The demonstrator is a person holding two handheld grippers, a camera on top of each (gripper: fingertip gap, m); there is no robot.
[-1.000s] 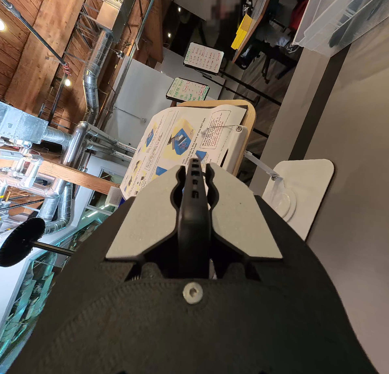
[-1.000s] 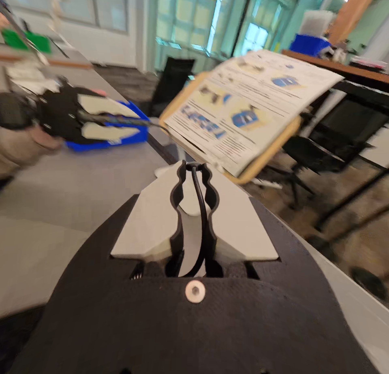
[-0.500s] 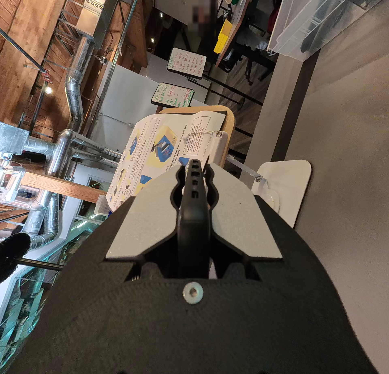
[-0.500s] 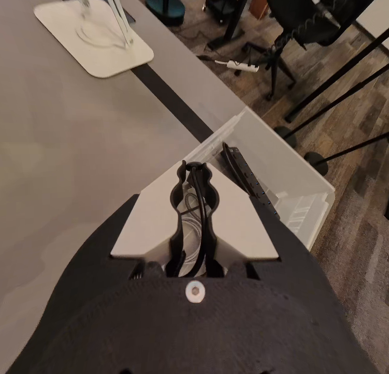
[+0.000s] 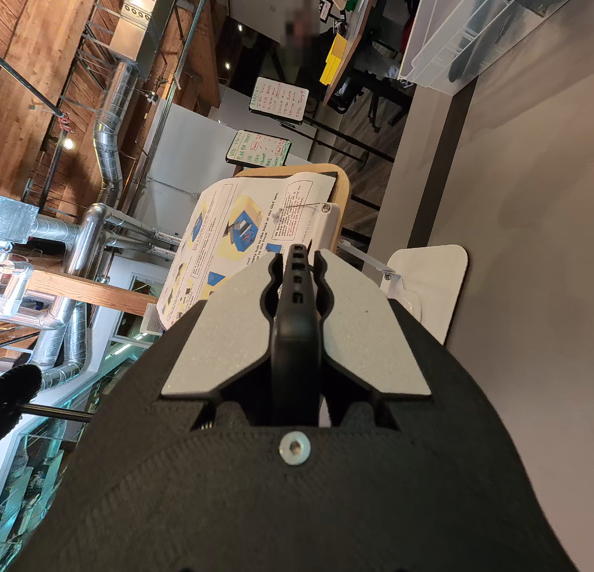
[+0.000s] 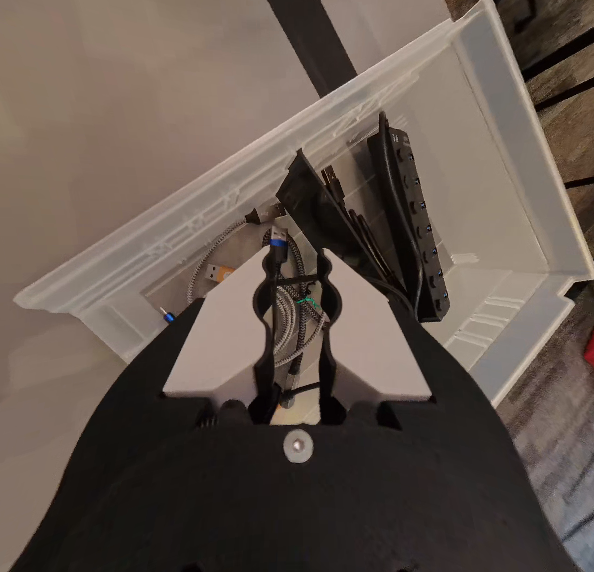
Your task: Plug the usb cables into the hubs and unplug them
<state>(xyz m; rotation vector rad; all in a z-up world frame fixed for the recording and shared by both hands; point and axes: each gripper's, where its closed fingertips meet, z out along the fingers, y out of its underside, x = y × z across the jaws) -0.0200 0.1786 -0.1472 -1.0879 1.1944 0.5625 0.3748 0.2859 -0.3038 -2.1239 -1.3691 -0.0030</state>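
black plastic of a usb hub (image 5: 296, 302) sits clamped between the fingers of the left gripper (image 5: 297, 267), which holds it in the air with the row of ports facing up, away from the grey counter (image 5: 530, 267). the right gripper (image 6: 294, 264) hangs over a clear plastic bin (image 6: 501, 112) at the counter edge; its jaws stand a little apart and a black cable with a blue-ringed usb plug (image 6: 277, 239) runs along the left finger, so i judge it loosely held or just being let go, i cannot tell which. a second long hub (image 6: 414, 222), braided cables (image 6: 289, 302) and an orange plug (image 6: 218, 273) lie in the bin. risk from here: the loose cable can slip or catch on the tangled braided cables, and the plug can turn, so it meets the port crooked
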